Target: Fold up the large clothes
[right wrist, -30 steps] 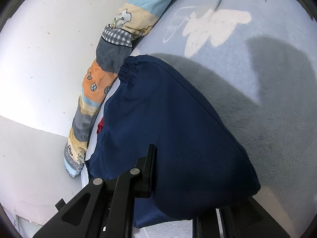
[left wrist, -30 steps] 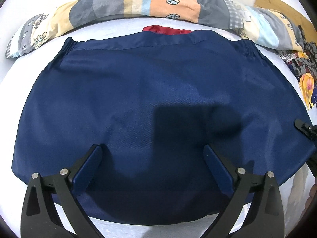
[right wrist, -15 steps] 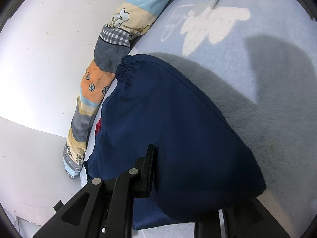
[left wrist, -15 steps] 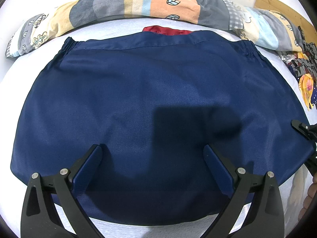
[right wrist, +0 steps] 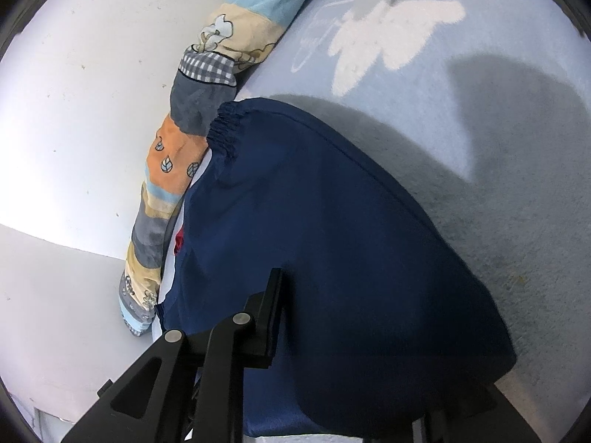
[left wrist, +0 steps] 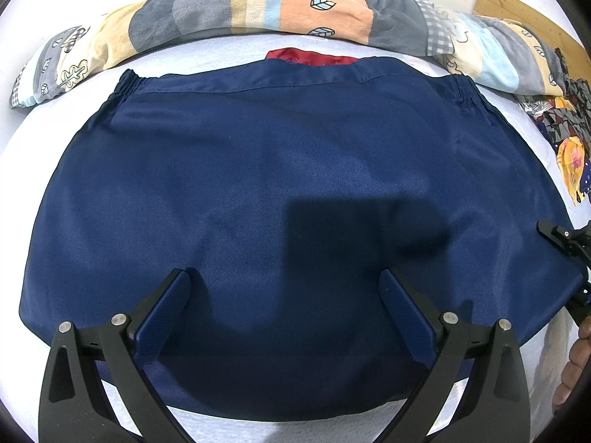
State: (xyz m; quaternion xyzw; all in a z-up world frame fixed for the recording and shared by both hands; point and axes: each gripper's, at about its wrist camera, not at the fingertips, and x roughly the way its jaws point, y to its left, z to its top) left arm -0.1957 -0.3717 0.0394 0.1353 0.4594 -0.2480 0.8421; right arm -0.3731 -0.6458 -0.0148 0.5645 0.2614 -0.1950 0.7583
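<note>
A large navy garment lies spread flat on the pale blue bed sheet, its elastic waistband along the far side, a red lining showing at the far middle. My left gripper is open and empty, hovering over the garment's near part. My right gripper shows at the right edge of the left wrist view, at the garment's right corner. In the right wrist view the garment's corner lies between the right fingers; the other finger is hidden under the cloth.
A rolled patchwork blanket lies along the far side against the white wall. A patterned cloth pile sits at the far right beside a wooden board. The sheet has a white butterfly print.
The left gripper view barely shifted. The right gripper edged slightly along the garment's right corner, and the cloth there sits a little lower and flatter.
</note>
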